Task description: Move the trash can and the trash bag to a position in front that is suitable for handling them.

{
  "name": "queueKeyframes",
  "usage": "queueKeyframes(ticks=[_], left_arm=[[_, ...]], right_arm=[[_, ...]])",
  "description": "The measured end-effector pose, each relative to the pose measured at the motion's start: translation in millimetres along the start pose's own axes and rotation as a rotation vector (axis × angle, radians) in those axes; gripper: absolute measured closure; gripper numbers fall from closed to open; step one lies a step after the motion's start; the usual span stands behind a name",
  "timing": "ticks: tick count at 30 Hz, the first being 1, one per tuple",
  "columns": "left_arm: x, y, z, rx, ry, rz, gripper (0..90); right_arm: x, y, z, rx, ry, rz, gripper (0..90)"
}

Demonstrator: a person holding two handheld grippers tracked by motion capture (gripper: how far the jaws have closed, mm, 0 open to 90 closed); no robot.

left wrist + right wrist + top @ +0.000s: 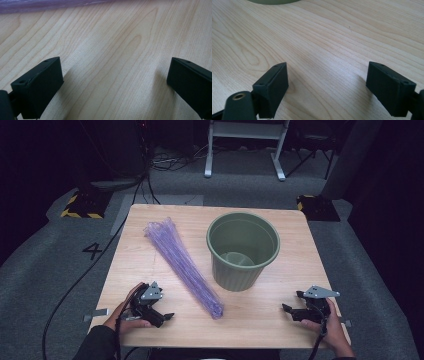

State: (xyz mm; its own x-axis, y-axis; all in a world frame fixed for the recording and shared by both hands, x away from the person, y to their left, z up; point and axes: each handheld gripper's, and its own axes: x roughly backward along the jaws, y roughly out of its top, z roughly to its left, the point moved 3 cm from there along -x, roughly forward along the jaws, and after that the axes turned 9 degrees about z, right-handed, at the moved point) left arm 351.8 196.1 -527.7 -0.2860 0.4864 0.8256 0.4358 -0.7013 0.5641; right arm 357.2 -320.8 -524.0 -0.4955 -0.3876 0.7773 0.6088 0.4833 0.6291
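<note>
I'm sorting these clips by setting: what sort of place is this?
Probably a lab or recording studio, not a home: a lone wooden table on grey carpet, black-and-yellow striped floor weights, loose cables and a white equipment stand in a dark surround.

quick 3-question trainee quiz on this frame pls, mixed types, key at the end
1. True or false: the purple bag lies inside the bin.
2. Which gripper is nearer the bag? A) left gripper B) right gripper
3. What is between each gripper's jaws?

Key
1. False: it lies folded on the table, left of the upright bin.
2. A
3. Nothing; both stand open over bare wood.
</note>
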Motion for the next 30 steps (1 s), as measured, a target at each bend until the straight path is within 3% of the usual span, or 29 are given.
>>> queueKeyframes(ticks=[13,18,19,20,21,25,26,30], left_arm=[[0.5,-0.6,-0.1,0.002,0.003,-0.001,0.5],[0.5,-0.6,-0.1,0.001,0.002,-0.001,0.5],[0.5,-0.7,0.1,-0.001,0.0,-0.001,0.5],[0.4,-0.6,0.2,0.0,-0.002,-0.002,0.5],[0.4,-0.5,0.3,-0.002,-0.003,-0.003,0.5],[0.4,-0.6,0.2,-0.001,-0.003,-0.002,0.5],[0.4,-0.6,0.3,-0.001,-0.002,-0.002,0.5],[0.6,-0.8,0.1,-0.001,-0.001,-0.001,0.5]], right_arm=[[2.2,6.0,7.6,-0.004,0.008,-0.019,19.9],[4.4,20.5,29.1,0.028,0.046,-0.07,24.7],[3.9,23.8,34.4,0.038,0.059,-0.077,25.2],[2.4,31.2,46.6,0.042,0.102,-0.087,27.6],[2.4,31.2,46.6,0.042,0.102,-0.087,27.6],[-4.4,46.1,80.4,0.121,0.157,-0.094,35.6],[-4.4,46.1,80.4,0.121,0.157,-0.094,35.6],[-10.0,54.6,102.6,0.162,0.203,-0.099,37.7]])
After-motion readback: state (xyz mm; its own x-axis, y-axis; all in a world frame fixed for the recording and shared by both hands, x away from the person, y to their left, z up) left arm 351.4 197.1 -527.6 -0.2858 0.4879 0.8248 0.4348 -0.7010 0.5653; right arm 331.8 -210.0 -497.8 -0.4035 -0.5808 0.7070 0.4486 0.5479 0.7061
